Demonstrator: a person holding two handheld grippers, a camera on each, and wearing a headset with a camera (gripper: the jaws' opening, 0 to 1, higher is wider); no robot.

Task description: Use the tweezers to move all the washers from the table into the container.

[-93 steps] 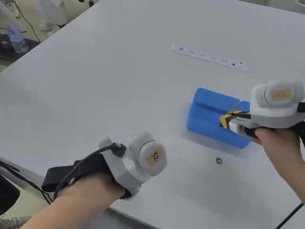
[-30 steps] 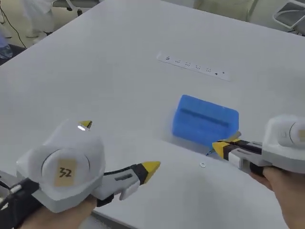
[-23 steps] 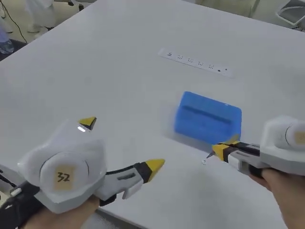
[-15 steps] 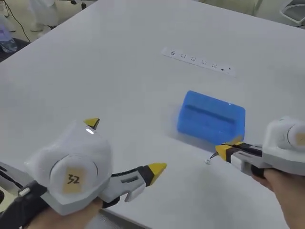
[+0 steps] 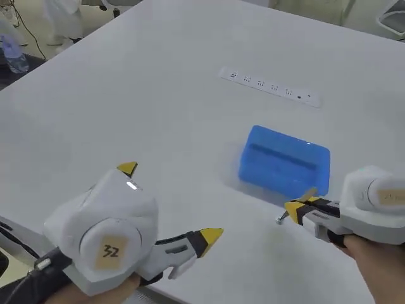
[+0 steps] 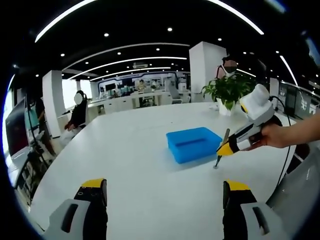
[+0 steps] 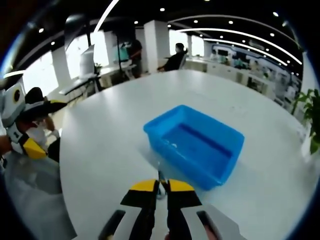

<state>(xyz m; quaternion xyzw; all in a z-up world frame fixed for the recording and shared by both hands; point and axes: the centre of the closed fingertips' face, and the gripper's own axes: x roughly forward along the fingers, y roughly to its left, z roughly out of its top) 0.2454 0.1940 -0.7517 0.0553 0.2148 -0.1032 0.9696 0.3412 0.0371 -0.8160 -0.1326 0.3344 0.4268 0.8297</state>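
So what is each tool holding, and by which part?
The right tool is shut on the tweezers around mid-length, with their pointed end sticking out ahead. The left tool is open and holds nothing.

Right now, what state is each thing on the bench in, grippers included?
Container: upright, open-topped, on the table.
Left gripper: open, holding nothing.
Right gripper: shut on the tweezers.
Tweezers: tips down at the table beside the container.
Washer: at the tweezers' tips; too small to tell if gripped.
Power strip: lying flat, nothing plugged in.
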